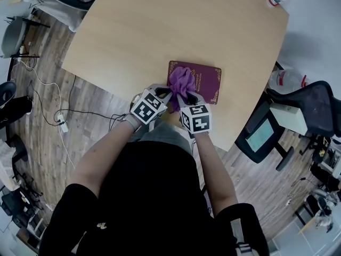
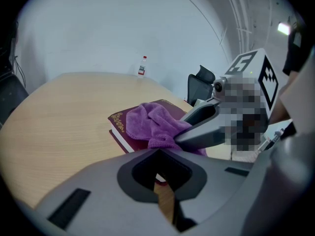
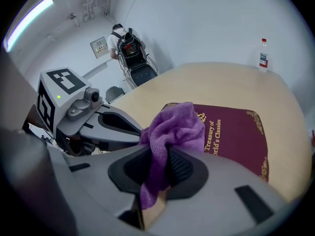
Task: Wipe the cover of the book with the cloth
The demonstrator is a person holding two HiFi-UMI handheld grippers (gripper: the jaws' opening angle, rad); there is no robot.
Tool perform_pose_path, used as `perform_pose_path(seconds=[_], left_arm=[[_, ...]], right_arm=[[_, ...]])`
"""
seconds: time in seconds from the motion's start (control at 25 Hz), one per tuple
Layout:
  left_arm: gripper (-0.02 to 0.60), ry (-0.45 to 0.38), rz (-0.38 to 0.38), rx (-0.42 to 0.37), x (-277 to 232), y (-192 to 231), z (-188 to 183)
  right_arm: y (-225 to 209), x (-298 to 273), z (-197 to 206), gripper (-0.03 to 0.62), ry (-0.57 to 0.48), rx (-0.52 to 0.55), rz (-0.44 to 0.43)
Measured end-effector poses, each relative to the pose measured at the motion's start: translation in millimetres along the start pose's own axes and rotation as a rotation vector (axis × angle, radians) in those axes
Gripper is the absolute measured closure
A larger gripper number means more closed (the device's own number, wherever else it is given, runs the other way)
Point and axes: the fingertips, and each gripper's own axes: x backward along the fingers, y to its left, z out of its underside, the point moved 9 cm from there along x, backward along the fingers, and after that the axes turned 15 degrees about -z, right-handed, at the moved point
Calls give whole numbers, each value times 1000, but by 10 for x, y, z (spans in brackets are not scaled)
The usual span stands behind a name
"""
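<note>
Right gripper pinches one cloth (one book beneath).

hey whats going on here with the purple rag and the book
A person stands at a wooden table with a two-jaw gripper in each hand. The right gripper is shut on a purple cloth, which lies bunched on the cover of a maroon book lying flat near the table's edge. The left gripper is close beside the right one at the book's near end, jaws together with nothing between them.
</note>
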Motion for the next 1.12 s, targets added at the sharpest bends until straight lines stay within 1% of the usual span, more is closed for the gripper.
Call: perform_pose_path(seconds=[0.4,0.56,0.84,0.92,1.0,1.12], left_arm=[[563,-6,-8,5,16,-9,-14],[563,-2,-12,9,21,-15,20],[563,-11,-20,43,32,-22,20],[561,10,-8,80,44,-28,32],[561,38,26,124,67,-51,59],[561,58,65,137,93,-116,104]], right_arm=[[-141,-139,-318,511,23,17,5],[-204,-199,-445,511,11,14,7],[-363,-294,-669,511,-2,6,5],[-398,-303,-715,511,-12,-1,-1],[-425,-308,-749,511,-26,-13,-11],[-468,-316,-805,511,-42,-30,-23]])
